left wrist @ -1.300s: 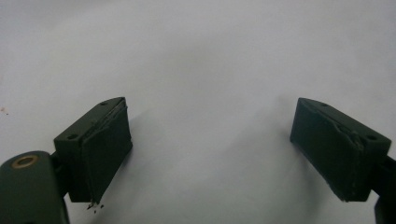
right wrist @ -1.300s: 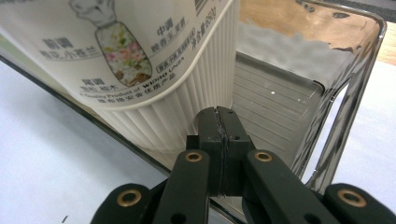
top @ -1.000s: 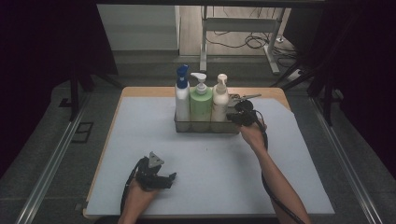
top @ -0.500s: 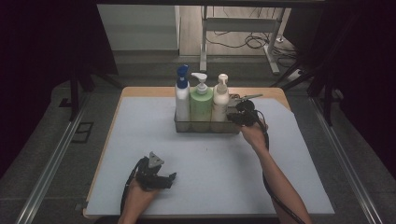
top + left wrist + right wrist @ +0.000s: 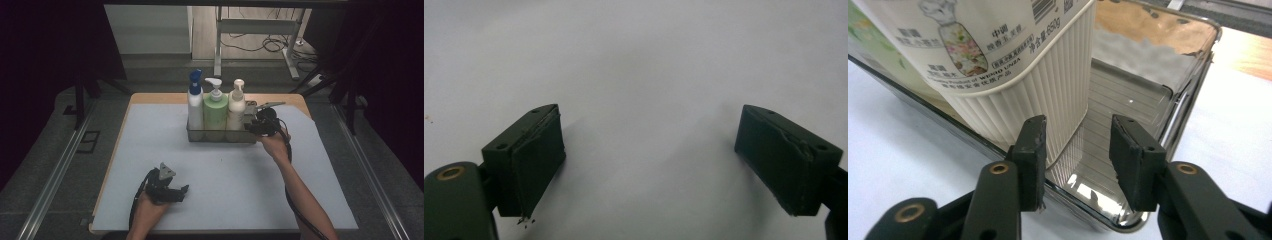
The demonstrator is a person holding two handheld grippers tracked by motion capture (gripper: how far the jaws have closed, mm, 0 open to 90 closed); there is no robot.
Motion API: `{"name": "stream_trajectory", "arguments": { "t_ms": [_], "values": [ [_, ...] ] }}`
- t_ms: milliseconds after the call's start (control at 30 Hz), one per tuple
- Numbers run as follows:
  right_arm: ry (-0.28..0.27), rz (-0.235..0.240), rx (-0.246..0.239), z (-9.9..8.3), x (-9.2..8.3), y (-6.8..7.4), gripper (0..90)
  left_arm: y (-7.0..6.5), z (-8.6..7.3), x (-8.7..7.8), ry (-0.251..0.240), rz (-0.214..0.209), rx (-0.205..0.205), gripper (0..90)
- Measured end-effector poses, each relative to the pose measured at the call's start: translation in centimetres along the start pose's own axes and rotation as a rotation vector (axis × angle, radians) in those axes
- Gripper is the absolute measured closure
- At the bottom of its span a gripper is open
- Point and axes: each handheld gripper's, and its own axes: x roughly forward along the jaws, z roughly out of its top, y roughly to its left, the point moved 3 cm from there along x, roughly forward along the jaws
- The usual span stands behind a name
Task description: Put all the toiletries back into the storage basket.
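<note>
Left gripper point(image 5: 167, 186) rests low on the near-left of the bench point(image 5: 150, 130), jaws wide apart over bare white surface, nothing between them. Centre-back: clear tray point(image 5: 220, 136) holding three pump bottles upright in a row: blue-capped bottle point(image 5: 195, 107), green bottle point(image 5: 215, 112), cream bottle point(image 5: 236, 109). Right gripper point(image 5: 1075, 150) sits at the tray's right end, beside the cream bottle; jaws have just been opening, now part open astride the tray rim, pads not pressing.
</note>
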Motion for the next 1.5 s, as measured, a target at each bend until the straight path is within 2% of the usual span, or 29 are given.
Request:
{"name": "stream_trajectory", "arguments": {
  "t_ms": [233, 633, 1500],
  "values": [
    [-0.015, -0.006, -0.016, -0.1, -1.2, 0.0, 43.2, 0.0, 0.0, 0.0, -0.001, -0.001, -0.001, 12.0],
    [-0.020, -0.002, -0.063, -0.7, -2.2, 0.2, 28.2, 0.0, 0.0, 0.0, -0.001, 0.000, 0.000, 12.0],
    [-0.030, 0.043, -0.128, -2.4, -5.1, 1.6, 22.7, -0.1, 0.0, 0.0, -0.006, 0.000, -0.006, 12.1]
  ]
}}
